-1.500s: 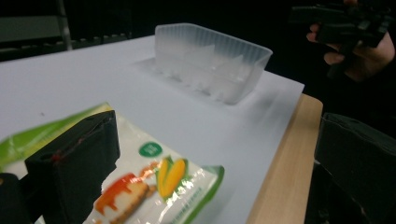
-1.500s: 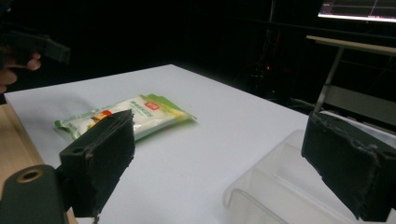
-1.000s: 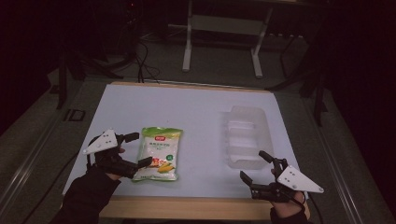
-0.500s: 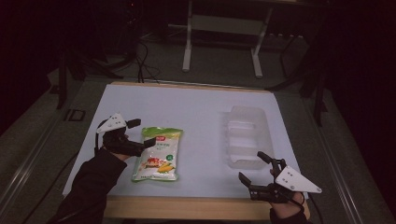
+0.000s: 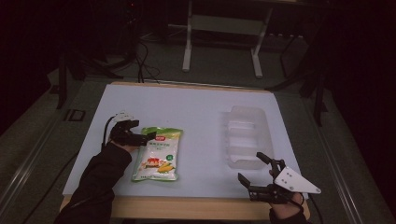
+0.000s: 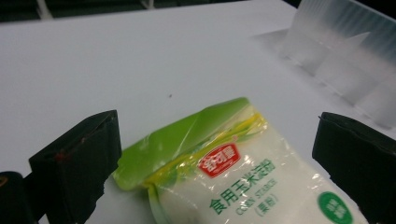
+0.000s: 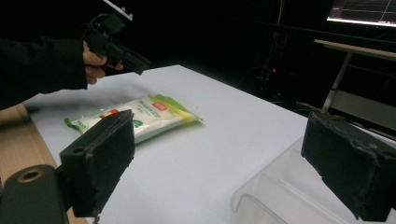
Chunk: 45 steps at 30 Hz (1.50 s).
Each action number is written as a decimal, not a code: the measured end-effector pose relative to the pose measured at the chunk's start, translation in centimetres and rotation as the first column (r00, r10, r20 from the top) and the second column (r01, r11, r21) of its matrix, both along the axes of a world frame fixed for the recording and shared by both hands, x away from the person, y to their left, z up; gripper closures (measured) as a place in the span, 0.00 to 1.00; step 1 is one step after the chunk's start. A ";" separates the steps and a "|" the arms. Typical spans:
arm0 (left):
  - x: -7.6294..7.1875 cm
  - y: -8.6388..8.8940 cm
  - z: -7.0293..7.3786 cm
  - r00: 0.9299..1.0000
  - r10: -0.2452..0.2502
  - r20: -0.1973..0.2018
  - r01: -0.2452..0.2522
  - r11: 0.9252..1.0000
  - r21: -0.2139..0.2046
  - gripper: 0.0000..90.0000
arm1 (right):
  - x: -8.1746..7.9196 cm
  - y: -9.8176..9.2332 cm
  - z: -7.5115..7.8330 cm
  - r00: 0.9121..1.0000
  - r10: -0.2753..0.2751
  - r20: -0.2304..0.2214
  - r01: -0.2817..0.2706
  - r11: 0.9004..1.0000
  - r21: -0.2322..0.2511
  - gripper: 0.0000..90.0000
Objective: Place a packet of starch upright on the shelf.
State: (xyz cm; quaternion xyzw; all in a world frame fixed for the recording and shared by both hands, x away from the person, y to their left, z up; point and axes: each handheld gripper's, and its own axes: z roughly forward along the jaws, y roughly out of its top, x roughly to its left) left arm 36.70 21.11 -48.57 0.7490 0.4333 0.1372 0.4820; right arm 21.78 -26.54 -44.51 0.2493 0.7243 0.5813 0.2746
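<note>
A clear bag of corn starch (image 5: 159, 154) with a green top edge and red label lies flat on the white table (image 5: 196, 112), left of centre. My left gripper (image 5: 145, 136) is open at the bag's far left corner. In the left gripper view the jaws stand wide apart on either side of the bag's green top edge (image 6: 187, 135), left gripper (image 6: 217, 158) not touching it. My right gripper (image 5: 250, 167) is open near the front edge, just in front of a clear plastic tray (image 5: 245, 135), with nothing between its jaws (image 7: 224, 158). The bag (image 7: 140, 114) and the left gripper (image 7: 116, 44) also appear from the right gripper view.
The clear tray (image 6: 345, 46) has ribbed walls and inner dividers and stands right of centre; its near rim (image 7: 280, 196) is close under the right gripper. A wooden strip (image 5: 187, 207) edges the table front. Dark floor, cables and a metal stand lie beyond the table.
My left gripper has moved forward along the bag's left side, from its lower part to its far left corner. The right gripper has barely shifted. The bag stays put.
</note>
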 end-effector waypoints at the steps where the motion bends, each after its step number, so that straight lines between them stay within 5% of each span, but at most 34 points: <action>1: 0.3 -0.1 -0.9 0.999 0.038 -0.036 -0.037 0.999 0.033 0.02 | 0.0 0.0 0.0 1.000 -0.001 -0.001 0.001 1.000 0.002 0.11; 6: 0.8 -0.2 -2.6 0.996 0.048 -0.069 -0.043 0.997 0.071 0.02 | 0.1 0.1 -0.1 1.000 0.004 -0.005 -0.004 1.000 -0.004 0.11; 9: 1.4 -0.2 -3.9 0.989 0.073 -0.125 -0.057 0.990 0.131 0.02 | 0.1 0.1 -0.2 1.000 0.005 -0.003 -0.005 1.000 -0.007 0.11; 14: 1.7 -0.2 -4.9 0.975 0.089 -0.202 -0.069 0.992 0.104 0.02 | 0.2 0.1 -0.3 1.000 0.001 -0.015 -0.001 1.000 -0.012 0.11; 24: 1.5 -1.0 -5.1 0.975 0.064 -0.215 -0.043 0.994 0.102 0.08 | 0.2 0.2 -0.3 1.000 0.002 -0.019 -0.002 1.000 -0.015 0.11; 31: 0.6 -2.4 -4.8 0.978 -0.005 -0.210 0.033 0.991 0.129 0.37 | 0.3 0.3 -0.4 0.999 0.003 -0.037 -0.003 1.000 -0.013 0.11; 39: 1.1 -3.1 -4.1 0.966 0.022 -0.259 0.028 0.982 0.188 0.57 | 0.4 0.5 -0.5 0.999 0.012 -0.043 -0.012 1.000 -0.017 0.11; 44: 0.8 -3.5 -3.8 0.970 0.039 -0.239 0.018 0.973 0.232 0.68 | 0.4 0.5 -0.5 0.999 0.015 -0.045 -0.016 1.000 -0.019 0.11; 45: 0.8 -3.6 -3.7 0.973 0.044 -0.228 0.013 0.970 0.242 0.82 | 0.4 0.5 -0.5 0.999 0.015 -0.046 -0.016 1.000 -0.019 0.11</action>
